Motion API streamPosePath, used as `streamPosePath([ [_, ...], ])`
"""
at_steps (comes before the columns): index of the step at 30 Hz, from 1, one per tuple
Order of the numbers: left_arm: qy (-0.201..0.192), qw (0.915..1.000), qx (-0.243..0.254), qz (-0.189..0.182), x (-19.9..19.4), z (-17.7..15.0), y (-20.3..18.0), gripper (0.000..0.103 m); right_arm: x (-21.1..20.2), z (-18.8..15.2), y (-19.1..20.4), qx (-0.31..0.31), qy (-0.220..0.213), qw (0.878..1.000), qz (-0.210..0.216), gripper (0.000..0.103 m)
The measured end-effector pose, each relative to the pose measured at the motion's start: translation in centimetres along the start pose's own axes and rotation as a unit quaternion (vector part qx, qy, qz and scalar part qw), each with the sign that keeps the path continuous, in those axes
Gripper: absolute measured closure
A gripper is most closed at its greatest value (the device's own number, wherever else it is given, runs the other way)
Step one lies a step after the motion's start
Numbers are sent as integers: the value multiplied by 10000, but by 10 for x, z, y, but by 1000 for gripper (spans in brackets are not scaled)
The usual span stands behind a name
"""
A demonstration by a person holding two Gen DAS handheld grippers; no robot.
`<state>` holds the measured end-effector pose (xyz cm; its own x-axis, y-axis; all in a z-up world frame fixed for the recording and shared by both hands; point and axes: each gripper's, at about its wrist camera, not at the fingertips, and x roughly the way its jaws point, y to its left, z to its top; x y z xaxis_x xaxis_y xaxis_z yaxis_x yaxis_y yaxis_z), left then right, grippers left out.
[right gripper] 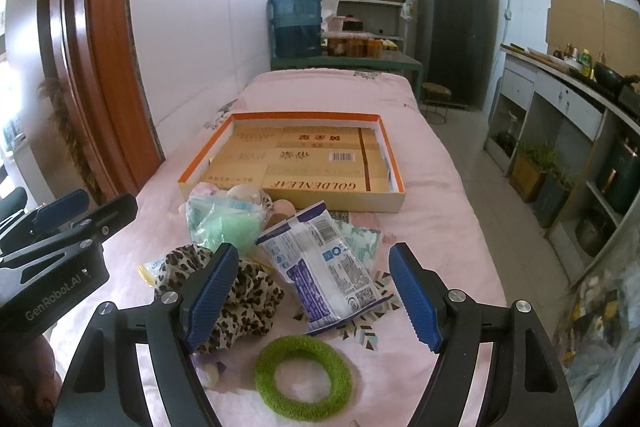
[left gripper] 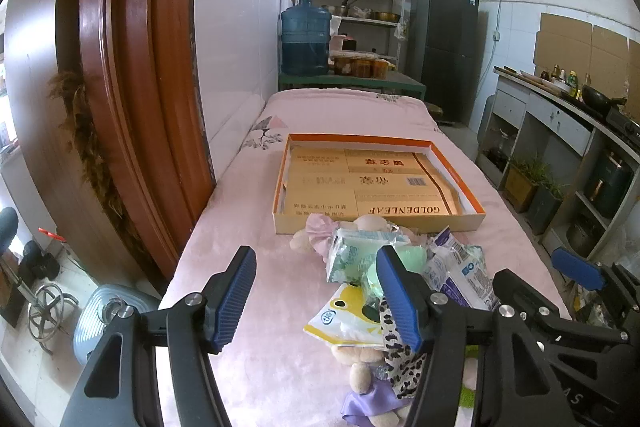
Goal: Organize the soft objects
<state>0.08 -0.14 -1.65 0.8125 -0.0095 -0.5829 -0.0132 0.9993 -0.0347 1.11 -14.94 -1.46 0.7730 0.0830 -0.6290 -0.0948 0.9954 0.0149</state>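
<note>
Hovering both tongs over the pile, I have nothing gripped: my left tongs (left gripper: 316,301) stand wide apart, and my right tongs (right gripper: 314,295) gape just as empty. The soft things lie heaped on the pink-covered tabletop (right gripper: 432,187) in the lower middle of both views, just in front of the shallow orange-rimmed cardboard tray (right gripper: 394,197), which I take to be where they belong.

The leopard-print scrunchie (right gripper: 244,303) sits by my right tongs' left pad; it should squash flat, so I would pinch a thick fold. The green knitted ring (right gripper: 304,383), at the bottom centre, is light and springy; one side of its band is the place to grasp. The white-and-purple plastic packet (right gripper: 324,267) looks slick and crinkly, so I would take it by a sealed edge.
</note>
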Motion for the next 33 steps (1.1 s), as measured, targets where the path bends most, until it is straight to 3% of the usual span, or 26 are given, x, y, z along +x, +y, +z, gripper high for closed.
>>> streamPosePath([
  [17,75,9999,4,-103,1,-4,-3,40,5,-4,-4,44,45,10000,-39,24],
  [33,562,9933,211,-990,15,-20,-20,40,12,-27,-30,299,428,9984,-213,24],
])
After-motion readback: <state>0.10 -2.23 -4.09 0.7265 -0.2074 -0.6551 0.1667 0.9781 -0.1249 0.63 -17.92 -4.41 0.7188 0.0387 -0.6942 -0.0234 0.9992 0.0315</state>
